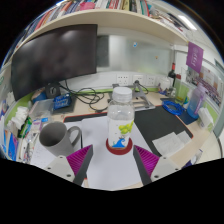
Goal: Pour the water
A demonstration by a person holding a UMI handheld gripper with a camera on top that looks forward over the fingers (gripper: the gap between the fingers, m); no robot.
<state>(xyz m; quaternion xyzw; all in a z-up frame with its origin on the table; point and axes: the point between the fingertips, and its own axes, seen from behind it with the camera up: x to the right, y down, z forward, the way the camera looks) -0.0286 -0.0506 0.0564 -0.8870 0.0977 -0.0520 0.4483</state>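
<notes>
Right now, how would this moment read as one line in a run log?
stage: approach | fingers: open, empty | bottle: upright on red coaster, just ahead | grey mug: left of bottle | water not yet poured

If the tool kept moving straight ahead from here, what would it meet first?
Most likely the clear water bottle, standing on a red coaster just ahead of the open tool, centred between the fingers. The grey mug sits off that line.

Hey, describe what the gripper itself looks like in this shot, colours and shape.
The gripper shows two pale grey, angular fingers that taper toward their tips. Each bears a magenta pad on its inner face. No cables, markings or sleeve are visible.
</notes>
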